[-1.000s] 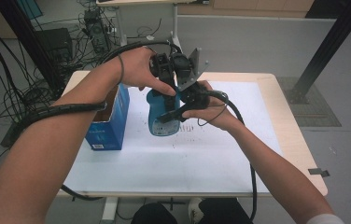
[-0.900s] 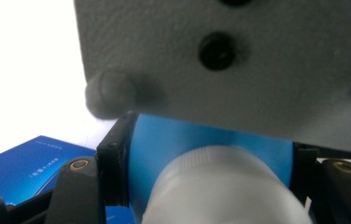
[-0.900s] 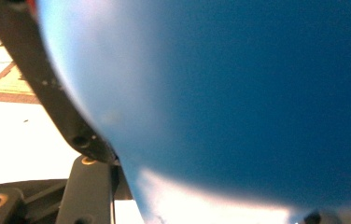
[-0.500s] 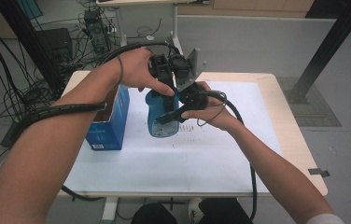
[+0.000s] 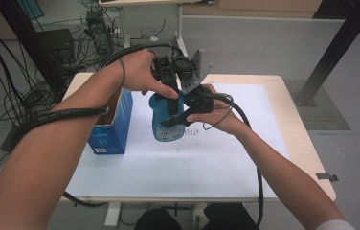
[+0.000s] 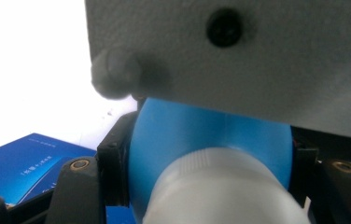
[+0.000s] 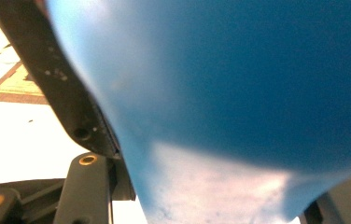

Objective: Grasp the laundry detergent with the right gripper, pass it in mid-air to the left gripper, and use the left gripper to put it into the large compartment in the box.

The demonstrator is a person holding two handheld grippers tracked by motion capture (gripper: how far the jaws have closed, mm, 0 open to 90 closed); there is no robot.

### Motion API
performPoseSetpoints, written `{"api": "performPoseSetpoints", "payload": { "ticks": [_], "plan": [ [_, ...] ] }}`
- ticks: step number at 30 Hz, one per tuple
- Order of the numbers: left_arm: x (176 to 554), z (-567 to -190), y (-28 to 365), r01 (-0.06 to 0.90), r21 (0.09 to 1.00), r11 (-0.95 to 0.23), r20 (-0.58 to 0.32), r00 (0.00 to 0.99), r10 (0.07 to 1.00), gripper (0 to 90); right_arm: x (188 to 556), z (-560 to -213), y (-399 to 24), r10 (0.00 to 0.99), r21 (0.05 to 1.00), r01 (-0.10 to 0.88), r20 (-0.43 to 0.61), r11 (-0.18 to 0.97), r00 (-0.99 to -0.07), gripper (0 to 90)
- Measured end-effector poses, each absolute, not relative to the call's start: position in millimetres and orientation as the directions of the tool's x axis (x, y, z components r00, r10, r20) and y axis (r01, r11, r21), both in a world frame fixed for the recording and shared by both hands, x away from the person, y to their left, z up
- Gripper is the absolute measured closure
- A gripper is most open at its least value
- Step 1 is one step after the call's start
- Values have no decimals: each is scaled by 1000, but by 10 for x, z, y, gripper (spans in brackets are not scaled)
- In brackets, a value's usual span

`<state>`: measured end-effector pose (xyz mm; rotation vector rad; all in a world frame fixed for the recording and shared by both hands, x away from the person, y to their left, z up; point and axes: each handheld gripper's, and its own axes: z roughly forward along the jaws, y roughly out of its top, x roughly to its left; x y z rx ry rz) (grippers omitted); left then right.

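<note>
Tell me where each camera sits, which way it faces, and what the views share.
High view: above the person's side, looking forward and down on the table; both forearms, left gripper and right gripper at the blue bottle.
Left gripper view: along its own jaws, clamped on the bottle's shoulder above the white cap.
Right gripper view: along its own jaws, pressed close to the bottle's body.
All share the bottle; high and left views share the blue box.

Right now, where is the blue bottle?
In the high view, the blue bottle is mid-table, just right of the blue box, clamped by the left gripper and right gripper.
</note>
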<state>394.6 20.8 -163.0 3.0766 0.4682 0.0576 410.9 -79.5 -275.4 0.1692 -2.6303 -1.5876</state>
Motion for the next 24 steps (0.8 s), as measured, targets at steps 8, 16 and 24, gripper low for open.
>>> {"api": "performPoseSetpoints", "payload": {
  "ticks": [8,16,24],
  "plan": [
    [3938,-1618,205,301,33,-953,40,952,302,374,4111,-2749,-800,-118,885,-63,-9,460,-993,420],
    [3940,-1623,203,308,38,-951,35,950,310,374,4106,-2776,-823,-116,893,-41,12,448,-993,410],
    [3938,-1595,197,310,49,-949,43,949,312,374,4115,-2765,-843,-109,900,-37,12,433,-994,404]
  ]
}}
